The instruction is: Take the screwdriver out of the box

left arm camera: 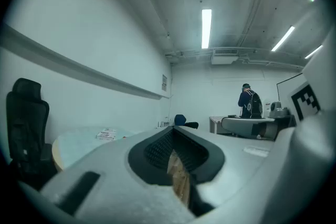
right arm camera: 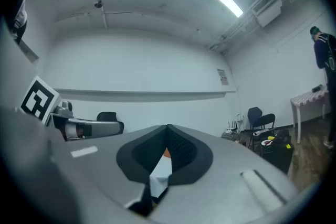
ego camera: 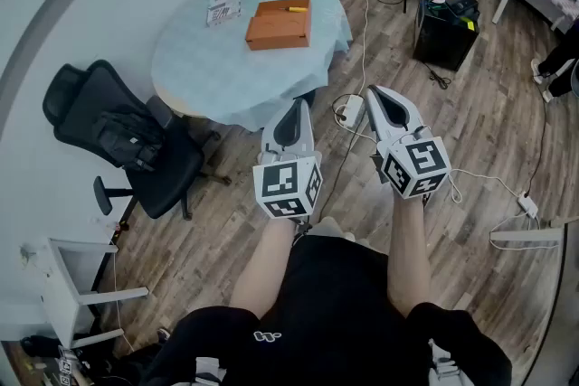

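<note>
Screwdriver [ego camera: 297,9] seen at far edge of box [ego camera: 276,30] on table [ego camera: 204,72], well ahead of both grippers, long axis crosswise. Left gripper [ego camera: 298,106] judged nearer, jaws closed, nothing held. Right gripper [ego camera: 378,93] likewise closed, empty. Chair [ego camera: 136,145] left of path; cables [ego camera: 348,111] on floor between.

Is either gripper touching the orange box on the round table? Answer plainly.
No: left gripper and right gripper both hang over the wooden floor, short of the table bearing the orange box.
</note>
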Motion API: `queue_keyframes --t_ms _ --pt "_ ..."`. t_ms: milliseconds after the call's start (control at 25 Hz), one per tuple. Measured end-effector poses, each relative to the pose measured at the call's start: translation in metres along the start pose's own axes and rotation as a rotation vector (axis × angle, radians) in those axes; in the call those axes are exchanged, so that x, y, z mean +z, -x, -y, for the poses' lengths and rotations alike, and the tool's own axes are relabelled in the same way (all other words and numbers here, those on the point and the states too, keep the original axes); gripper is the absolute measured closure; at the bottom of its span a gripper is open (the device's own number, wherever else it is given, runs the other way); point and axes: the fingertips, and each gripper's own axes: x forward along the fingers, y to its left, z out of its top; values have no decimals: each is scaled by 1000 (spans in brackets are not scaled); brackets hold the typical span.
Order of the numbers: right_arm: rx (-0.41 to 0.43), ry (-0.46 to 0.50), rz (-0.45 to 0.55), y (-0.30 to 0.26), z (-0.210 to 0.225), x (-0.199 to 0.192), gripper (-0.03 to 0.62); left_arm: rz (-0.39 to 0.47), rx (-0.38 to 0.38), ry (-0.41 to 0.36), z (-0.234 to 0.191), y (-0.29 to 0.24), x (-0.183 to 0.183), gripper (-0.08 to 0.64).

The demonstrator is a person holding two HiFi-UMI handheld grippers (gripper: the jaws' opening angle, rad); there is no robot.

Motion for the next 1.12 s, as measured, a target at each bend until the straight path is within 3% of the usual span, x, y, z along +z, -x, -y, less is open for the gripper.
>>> queue_keyframes --t_ms 320,520,640,920,1120 --pt "-60 -76 41 15 23 6 581 -6 -31 -13 9 -2 1 557" --pt "-116 -110 71 21 59 10 582 73 -65 58 5 -6 11 557" --pt "-147 -138 60 17 76 2 581 73 -49 60 -8 -10 11 557" --pt "-56 -104 26 -51 74 -13 581 82 -35 111 -45 -55 -3 557" --pt "-30 -39 -28 -132 109 -33 581 69 -23 125 -79 -139 -20 557"
